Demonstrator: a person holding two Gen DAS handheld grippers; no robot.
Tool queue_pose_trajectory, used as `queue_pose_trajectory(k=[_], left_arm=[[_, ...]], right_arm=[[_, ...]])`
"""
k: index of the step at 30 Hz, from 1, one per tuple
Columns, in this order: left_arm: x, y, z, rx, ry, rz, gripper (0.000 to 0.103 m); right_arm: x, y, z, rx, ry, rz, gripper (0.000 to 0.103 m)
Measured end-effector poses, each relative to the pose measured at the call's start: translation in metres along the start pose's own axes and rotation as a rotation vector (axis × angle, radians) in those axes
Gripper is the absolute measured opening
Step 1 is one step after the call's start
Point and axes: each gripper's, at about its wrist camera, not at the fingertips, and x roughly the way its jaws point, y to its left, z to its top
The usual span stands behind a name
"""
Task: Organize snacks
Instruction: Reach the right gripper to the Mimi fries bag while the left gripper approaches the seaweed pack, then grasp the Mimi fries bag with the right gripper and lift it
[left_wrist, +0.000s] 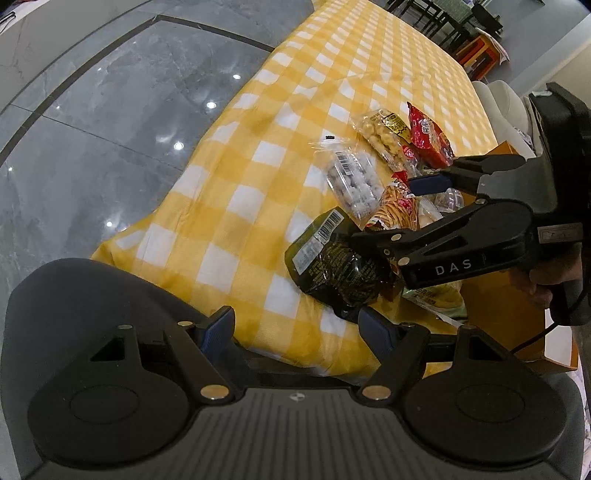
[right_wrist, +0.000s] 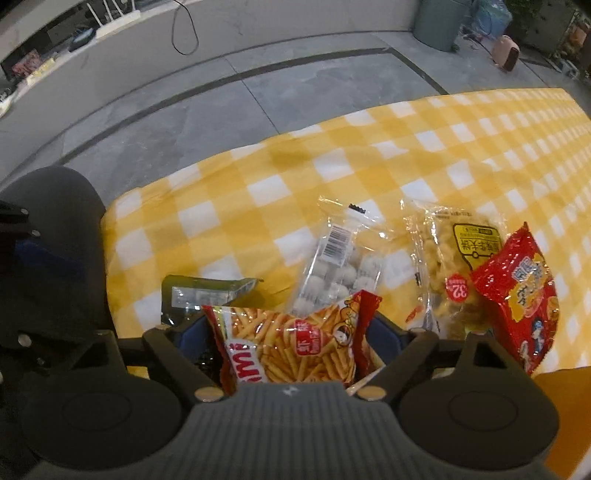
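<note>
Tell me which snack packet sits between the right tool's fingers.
The fries packet, red-edged with golden fries printed on it. It alone lies inside the right tool; the other packets lie on the cloth beyond.

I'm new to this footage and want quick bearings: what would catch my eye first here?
The yellow checked cloth fills both views, with snack packets clustered at its near edge. In the right wrist view, the right gripper straddles a fries packet, with a clear bag of white balls just beyond and a red packet to the right. The left gripper is open beside a dark green packet.
</note>
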Motion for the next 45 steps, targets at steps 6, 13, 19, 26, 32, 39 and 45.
queue_pose_trajectory(k=[6,13,19,26,32,39,45], left_arm=[[-0.004,0.003,-0.001,-0.039,-0.025,0.004,0.084],[-0.008,0.005,-0.002,-0.067,-0.049,-0.014,0.082],[-0.009,0.0,-0.006,-0.06,-0.053,0.004,0.079],[-0.009,-0.01,-0.008,-0.044,-0.055,0.059,0.079],[-0.007,-0.016,-0.01,-0.016,-0.056,0.102,0.08],[-0.006,-0.016,-0.01,-0.009,-0.051,0.111,0.08],[-0.005,-0.02,-0.012,0.017,-0.041,0.12,0.082]], right_arm=[[-0.007,-0.011,-0.005,0.059,-0.022,0.043,0.06],[-0.021,-0.01,-0.012,0.079,-0.059,-0.006,0.059],[-0.033,-0.016,-0.022,0.119,-0.05,0.045,0.086],[-0.033,-0.001,-0.04,-0.114,-0.006,-0.047,0.085],[-0.011,0.001,-0.04,-0.162,0.023,-0.014,0.089],[-0.007,0.006,-0.028,-0.184,0.06,-0.023,0.087],[0.008,0.011,-0.019,-0.158,0.083,-0.078,0.093]])
